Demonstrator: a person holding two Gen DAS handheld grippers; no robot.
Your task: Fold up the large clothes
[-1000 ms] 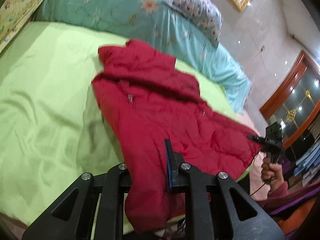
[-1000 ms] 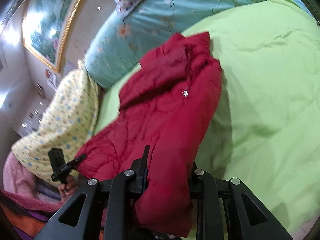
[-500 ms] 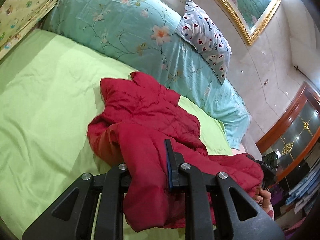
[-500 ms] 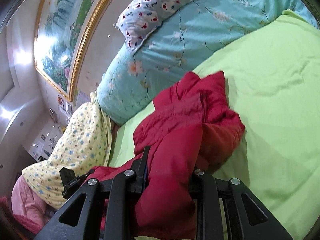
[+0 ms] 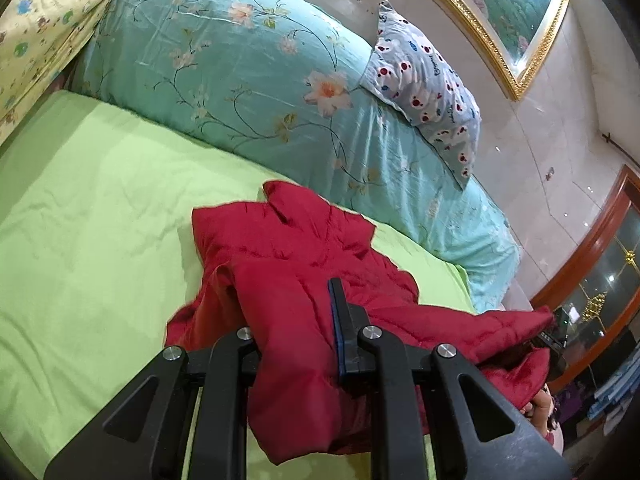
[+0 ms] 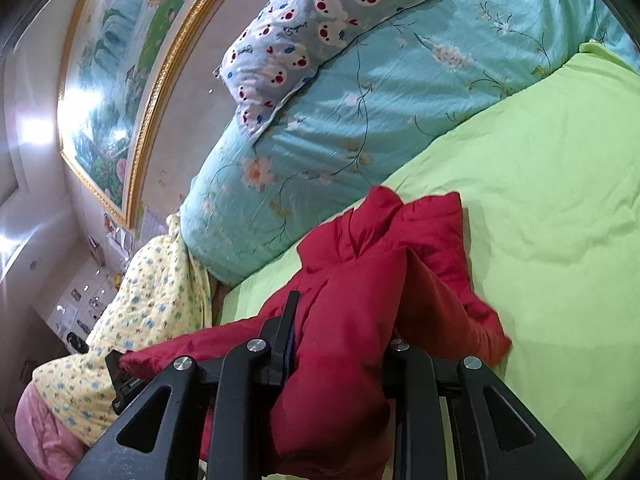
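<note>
Between both sets of jaws hangs the red jacket [image 5: 304, 272], its hem clamped by the left gripper [image 5: 298, 344] and the right gripper [image 6: 340, 344]. Its collar lies far, toward the teal duvet [image 5: 240, 64], so the long axis runs straight away from the 2 grippers, equally near.

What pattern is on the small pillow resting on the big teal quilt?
The small pillow is pale blue-grey with white bears, red noses and hearts; clearest in the right wrist view.

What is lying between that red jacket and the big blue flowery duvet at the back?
Only a bare strip of green sheet separates the red jacket from the blue floral duvet; the left wrist view shows it best.
</note>
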